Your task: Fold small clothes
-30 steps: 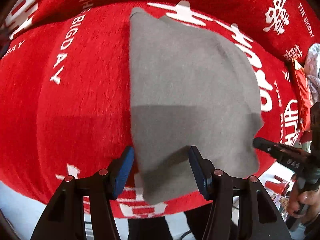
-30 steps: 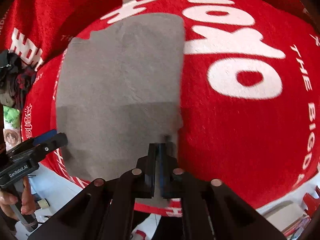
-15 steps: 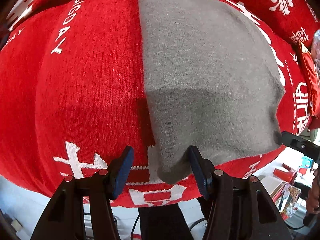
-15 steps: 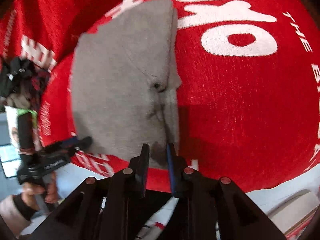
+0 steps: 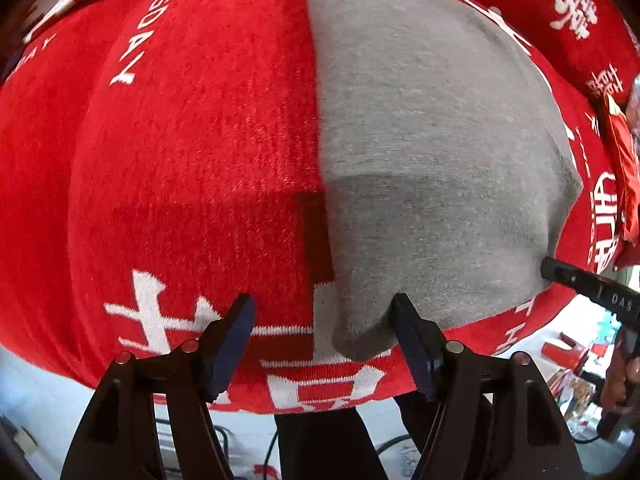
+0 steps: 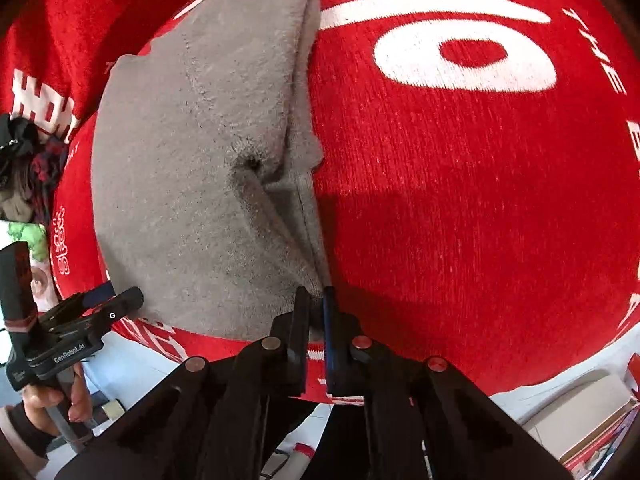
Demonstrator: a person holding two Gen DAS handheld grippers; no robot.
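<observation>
A folded grey garment (image 5: 432, 160) lies flat on a red knitted blanket (image 5: 192, 160) with white lettering. My left gripper (image 5: 324, 336) is open, its blue-padded fingers astride the garment's near left corner. In the right wrist view the grey garment (image 6: 200, 168) shows a fold line and a pucker along its right edge. My right gripper (image 6: 316, 312) has its jaws nearly closed on the garment's near right corner, with a thin bit of cloth between them. The right gripper's tip shows in the left wrist view (image 5: 560, 272). The left gripper shows in the right wrist view (image 6: 108, 304).
The red blanket (image 6: 460, 200) covers the whole work surface, and its near edge hangs over a white table edge (image 6: 132, 364). A dark pile of clothes (image 6: 28, 168) lies at the far left. Boxes and clutter (image 5: 568, 360) stand beyond the table's right side.
Both cameras have come closer and lower to the garment. My right gripper has moved to the garment's near right corner and narrowed on it. My left gripper stays open.
</observation>
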